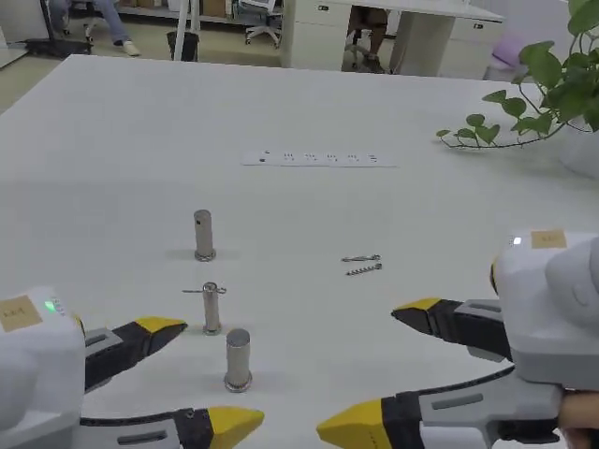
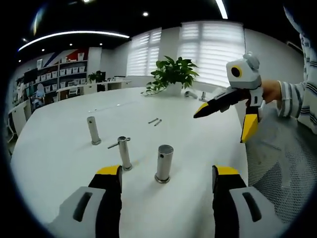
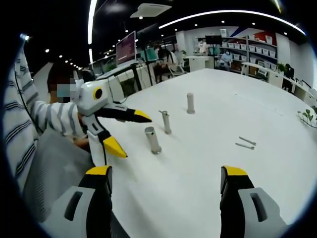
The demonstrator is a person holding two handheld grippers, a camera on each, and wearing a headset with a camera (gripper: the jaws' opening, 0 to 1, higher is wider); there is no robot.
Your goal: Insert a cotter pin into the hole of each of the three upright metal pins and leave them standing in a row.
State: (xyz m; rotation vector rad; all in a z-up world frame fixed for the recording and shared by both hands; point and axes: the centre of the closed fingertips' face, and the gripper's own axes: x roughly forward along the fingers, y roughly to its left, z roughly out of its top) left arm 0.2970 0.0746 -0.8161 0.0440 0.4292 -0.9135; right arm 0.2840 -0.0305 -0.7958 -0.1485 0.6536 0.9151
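Observation:
Three upright metal pins stand on the white table (image 1: 112,150): a far pin (image 1: 203,235), a middle pin (image 1: 211,309) with a cotter pin (image 1: 204,291) through its top hole, and a thicker near pin (image 1: 238,359). Two loose cotter pins (image 1: 362,264) lie to the right. My left gripper (image 1: 222,372) is open with its jaws on either side of the near pin (image 2: 164,162), short of touching it. My right gripper (image 1: 356,372) is open and holds nothing, a little right of the pins. In the right gripper view the left gripper (image 3: 136,136) sits beside the near pin (image 3: 152,140).
A white power strip (image 1: 318,158) lies flat farther back on the table. A potted plant (image 1: 543,94) trails leaves over the far right corner. Chairs and seated people are beyond the far edge. The table's near edge runs close under the right gripper (image 2: 220,128).

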